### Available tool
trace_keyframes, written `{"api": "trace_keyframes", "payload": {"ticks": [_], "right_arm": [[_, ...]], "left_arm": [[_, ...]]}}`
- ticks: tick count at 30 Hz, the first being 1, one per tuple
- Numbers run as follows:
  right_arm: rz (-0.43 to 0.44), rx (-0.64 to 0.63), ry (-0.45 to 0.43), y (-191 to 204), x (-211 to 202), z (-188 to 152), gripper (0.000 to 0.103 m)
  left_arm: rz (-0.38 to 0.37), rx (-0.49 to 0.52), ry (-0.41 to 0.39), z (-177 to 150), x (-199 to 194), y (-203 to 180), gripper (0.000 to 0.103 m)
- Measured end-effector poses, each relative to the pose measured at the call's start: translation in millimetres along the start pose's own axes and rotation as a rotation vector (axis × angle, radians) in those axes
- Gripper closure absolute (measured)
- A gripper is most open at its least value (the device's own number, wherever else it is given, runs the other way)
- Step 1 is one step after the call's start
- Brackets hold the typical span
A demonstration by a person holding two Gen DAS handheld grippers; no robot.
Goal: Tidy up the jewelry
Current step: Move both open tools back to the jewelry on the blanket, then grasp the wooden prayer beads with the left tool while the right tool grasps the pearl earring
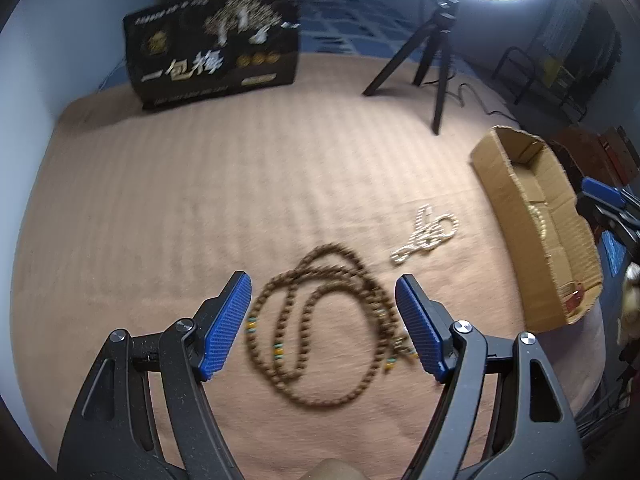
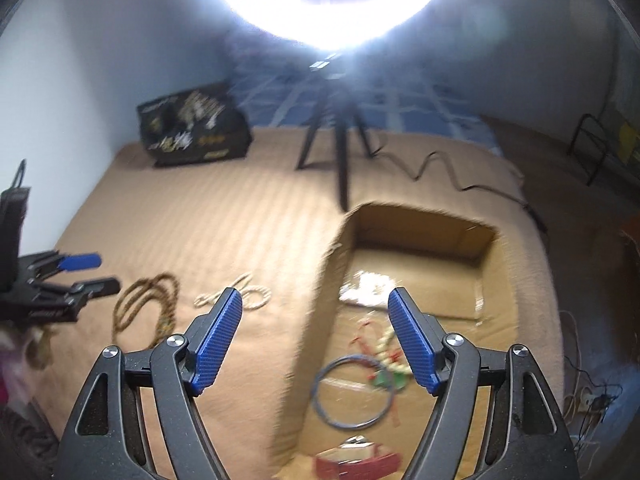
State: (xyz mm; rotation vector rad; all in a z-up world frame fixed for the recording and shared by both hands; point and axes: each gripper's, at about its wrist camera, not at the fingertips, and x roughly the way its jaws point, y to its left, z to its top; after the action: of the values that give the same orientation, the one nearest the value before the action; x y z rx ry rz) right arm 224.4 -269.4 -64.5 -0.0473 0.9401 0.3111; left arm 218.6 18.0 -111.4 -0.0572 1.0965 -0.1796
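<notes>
My left gripper (image 1: 323, 322) hangs with its jaws spread wide over the brown bead necklace (image 1: 320, 320), which lies coiled on the tan blanket (image 1: 200, 200). Just beyond lies the pale bead strand (image 1: 426, 234). My right gripper (image 2: 315, 340) gapes wide over the cardboard box (image 2: 424, 236), above a blue ring (image 2: 352, 392).

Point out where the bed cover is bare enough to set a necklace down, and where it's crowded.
Free: the wide stretch between the black box, tripod and brown beads. Also the far floor of the cardboard box. Crowded: around the brown beads and white beads, and the cardboard box's near end with the blue ring.
</notes>
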Motion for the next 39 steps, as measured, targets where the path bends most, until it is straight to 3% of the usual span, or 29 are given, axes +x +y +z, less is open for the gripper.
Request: {"api": "trace_keyframes", "payload": {"ticks": [4,17,27,39], "right_arm": [[0.056,-0.028,0.062,19.9,7.3,-7.0,0.028],[0.195,-0.005,0.147,51.1,21.7,-33.3,0.028],[0.247,-0.097,0.229,83.0,42.3,-53.8,0.028],[0.263,-0.162,0.305,102.5,59.1,-74.0,0.045]], "left_arm": [[-0.015,-0.037,0.046,-6.0,13.1,18.7,0.026],[-0.064,-0.111,0.123,-12.2,43.0,46.7,0.026],[-0.048,-0.015,0.160,-15.5,60.1,25.9,0.026],[-0.024,0.028,0.168,-8.4,76.7,13.3,0.026]]}}
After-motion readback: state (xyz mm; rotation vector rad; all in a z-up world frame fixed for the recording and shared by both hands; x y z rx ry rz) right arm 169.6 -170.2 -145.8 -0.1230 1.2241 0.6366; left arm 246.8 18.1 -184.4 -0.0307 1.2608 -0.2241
